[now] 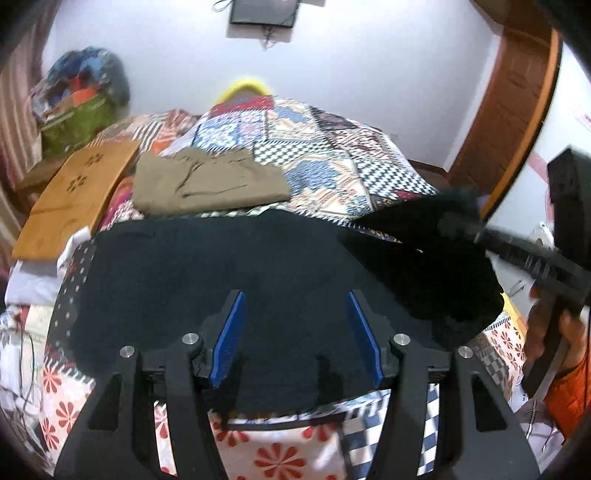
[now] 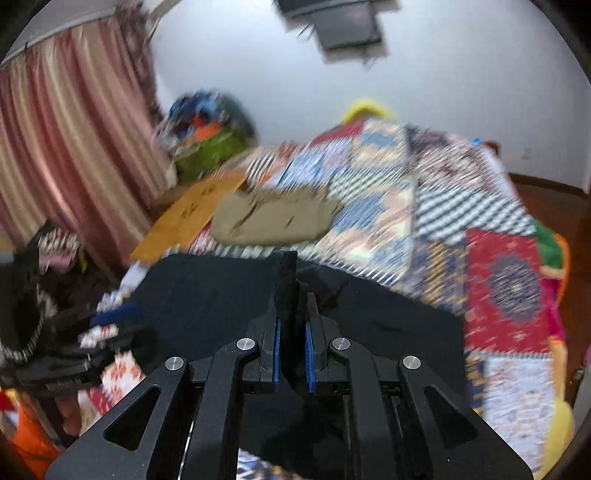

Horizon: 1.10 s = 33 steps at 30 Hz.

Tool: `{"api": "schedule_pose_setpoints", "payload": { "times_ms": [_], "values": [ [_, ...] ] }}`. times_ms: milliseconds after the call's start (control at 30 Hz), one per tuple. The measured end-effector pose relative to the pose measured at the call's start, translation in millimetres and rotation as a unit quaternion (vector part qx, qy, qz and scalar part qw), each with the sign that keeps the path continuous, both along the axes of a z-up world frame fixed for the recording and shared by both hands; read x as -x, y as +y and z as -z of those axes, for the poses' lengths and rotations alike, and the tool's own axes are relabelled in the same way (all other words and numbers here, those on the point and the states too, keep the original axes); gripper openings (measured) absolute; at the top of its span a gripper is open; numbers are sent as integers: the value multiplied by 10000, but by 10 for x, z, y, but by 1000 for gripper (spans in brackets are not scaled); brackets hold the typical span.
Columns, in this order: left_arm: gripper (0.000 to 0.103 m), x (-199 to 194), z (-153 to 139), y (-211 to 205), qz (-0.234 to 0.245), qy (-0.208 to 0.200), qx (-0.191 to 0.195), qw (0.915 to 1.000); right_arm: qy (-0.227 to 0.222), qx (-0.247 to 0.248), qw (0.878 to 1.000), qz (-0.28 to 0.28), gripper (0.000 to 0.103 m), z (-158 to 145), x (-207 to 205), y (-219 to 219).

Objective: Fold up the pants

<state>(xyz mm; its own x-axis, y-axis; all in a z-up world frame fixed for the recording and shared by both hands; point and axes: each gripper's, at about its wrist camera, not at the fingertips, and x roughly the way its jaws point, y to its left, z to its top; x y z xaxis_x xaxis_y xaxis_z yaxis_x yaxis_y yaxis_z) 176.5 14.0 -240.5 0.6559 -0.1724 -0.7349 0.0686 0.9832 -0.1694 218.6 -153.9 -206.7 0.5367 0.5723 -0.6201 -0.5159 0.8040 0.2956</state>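
Right wrist view blurred: right gripper [image 2: 293, 291] pinches black pants [image 2: 207, 295].

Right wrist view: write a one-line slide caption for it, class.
Right gripper pinches a fold of the black pants above the patchwork bedspread, folded khaki pants beyond.

We've got a bed with a loud patchwork quilt [image 1: 332, 155] spread over it, all checks, stripes and red flowers. A folded khaki garment [image 1: 207, 182] lies on the quilt, just beside an orange-brown one [image 1: 74, 195] at the bed's edge. Behind those we see a green bag [image 1: 79, 122] stuffed with colourful clothes. There's a striped pink curtain [image 2: 70, 140], a wooden door [image 1: 517, 99], and a dark frame [image 1: 263, 13] up on the white wall.
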Motion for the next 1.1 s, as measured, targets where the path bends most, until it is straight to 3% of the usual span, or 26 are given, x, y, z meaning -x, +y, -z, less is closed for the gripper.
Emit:
{"api": "schedule_pose_setpoints", "payload": {
  "times_ms": [300, 367, 433, 567, 700, 833, 1000, 1100],
  "values": [
    [56, -28, 184, 92, -61, 219, 125, 9997, 800, 668, 9925, -645, 15, 576, 212, 326],
    [56, -54, 186, 30, 22, 224, 109, 9997, 829, 636, 9923, -661, 20, 542, 220, 311],
    [56, -79, 167, -73, 130, 216, 67, 9997, 927, 487, 9919, -725, 33, 490, 237, 262],
    [60, -138, 133, -273, 341, 195, -4, 9992, 852, 227, 9929, -797, 37, 282, 325, 156],
    [66, -194, 148, -484, 532, 200, -51, 9984, 408, 219, 9979, -460, 44, 96, 381, -106],
    [67, -278, 324, -678, 713, 451, -171, 9963, 217, 677, 9974, 133, 44, 169, 347, -446],
    [70, -320, 623, -762, 756, 801, -255, 9936, 735, 890, 9922, 475, 44, 573, 308, -742],
    [82, -272, 676, -737, 653, 689, -374, 9948, 958, 574, 9925, 501, 44, 701, 338, -835]
  ]
}}
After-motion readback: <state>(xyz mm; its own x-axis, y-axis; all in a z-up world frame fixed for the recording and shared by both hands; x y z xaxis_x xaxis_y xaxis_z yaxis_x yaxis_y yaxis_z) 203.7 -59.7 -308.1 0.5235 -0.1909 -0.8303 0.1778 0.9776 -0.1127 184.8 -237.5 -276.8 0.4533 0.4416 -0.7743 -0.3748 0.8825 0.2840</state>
